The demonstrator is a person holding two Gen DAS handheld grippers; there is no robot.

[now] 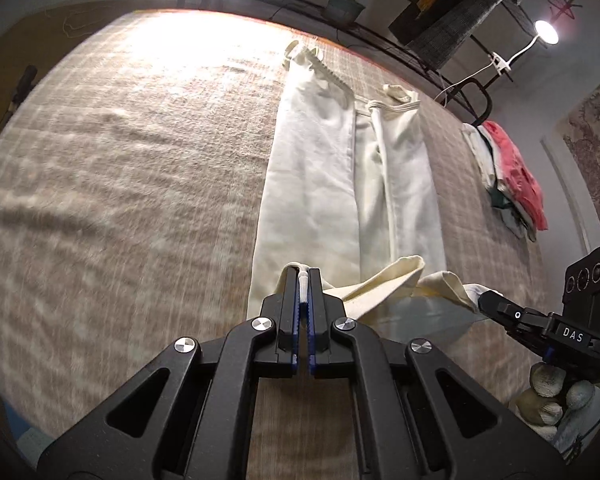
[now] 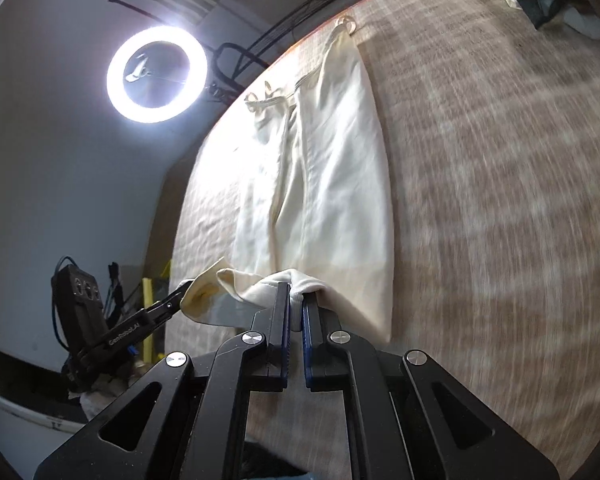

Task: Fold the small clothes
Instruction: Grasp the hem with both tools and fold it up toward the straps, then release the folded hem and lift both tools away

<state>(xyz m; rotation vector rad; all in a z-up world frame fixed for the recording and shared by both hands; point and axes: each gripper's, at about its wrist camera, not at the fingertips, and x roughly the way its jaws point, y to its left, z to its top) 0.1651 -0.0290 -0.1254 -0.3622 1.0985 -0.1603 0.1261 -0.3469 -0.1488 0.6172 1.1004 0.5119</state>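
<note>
A cream-white pair of small trousers lies lengthwise on the beige checked blanket, waistband at the far end. My left gripper is shut on one corner of the near hem, lifted off the blanket. My right gripper is shut on the other hem corner; it also shows at the right of the left wrist view. The hem hangs slack between the two grippers. The trousers show stretched away from me in the right wrist view, where the left gripper appears at the left.
A pile of folded clothes, red on top, sits at the blanket's right edge. A ring light and a clip lamp stand beyond the far edge. A plant pot stands behind the bed frame.
</note>
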